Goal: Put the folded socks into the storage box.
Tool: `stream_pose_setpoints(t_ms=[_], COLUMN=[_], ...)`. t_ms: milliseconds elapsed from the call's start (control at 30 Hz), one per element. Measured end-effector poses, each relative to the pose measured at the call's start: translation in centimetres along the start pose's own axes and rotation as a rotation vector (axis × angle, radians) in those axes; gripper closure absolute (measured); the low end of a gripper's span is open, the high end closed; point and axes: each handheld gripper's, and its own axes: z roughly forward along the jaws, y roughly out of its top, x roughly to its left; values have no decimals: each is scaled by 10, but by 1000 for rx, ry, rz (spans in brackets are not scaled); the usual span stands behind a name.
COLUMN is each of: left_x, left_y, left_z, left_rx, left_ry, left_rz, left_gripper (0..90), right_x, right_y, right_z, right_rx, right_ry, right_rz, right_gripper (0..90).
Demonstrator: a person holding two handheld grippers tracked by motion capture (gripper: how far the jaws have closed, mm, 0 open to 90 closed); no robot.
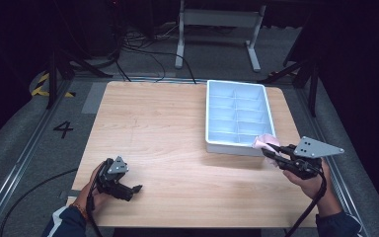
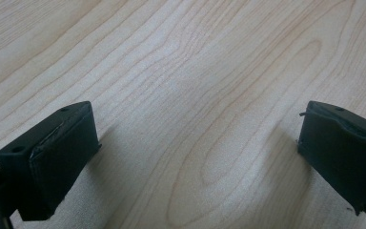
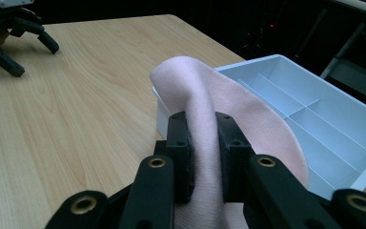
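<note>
The pink cloth (image 3: 228, 119) is pinched tight in the right gripper (image 3: 205, 143), at the near right corner of the blue tray (image 1: 212, 118). The left gripper (image 1: 128, 190), jaws wide apart and holding nothing, rests on the desk (image 1: 158, 128), which lies bare between them.

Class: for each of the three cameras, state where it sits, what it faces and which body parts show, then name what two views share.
High view: above the person's side, looking forward and down on the wooden table; both hands and forearms show.
Left gripper view: on the left tool, facing bare tabletop; its open jaws show.
Right gripper view: on the right tool, facing the pink cloth it clamps.
Shared: high and right views both show the blue divided tray.
</note>
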Motion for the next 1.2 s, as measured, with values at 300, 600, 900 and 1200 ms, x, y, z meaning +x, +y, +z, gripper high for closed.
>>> stream_pose_setpoints(t_ms=[300,600,900,1200], left_x=[0,0,0,0], left_y=[0,0,0,0], left_z=[0,0,0,0], left_rx=[1,1,1,0], left_ry=[1,1,1,0], left_rz=[-2,-1,-1,-6], left_gripper=[0,0,0,0], right_x=[-11,-23,-39,-52], right_y=[-1,-2,8,23], right_z=[0,2,7,20], right_rx=[18,40,78,116], right_ry=[-12,-18,-29,-20], right_rz=[11,26,12,-8], right_gripper=[783,783,782,783])
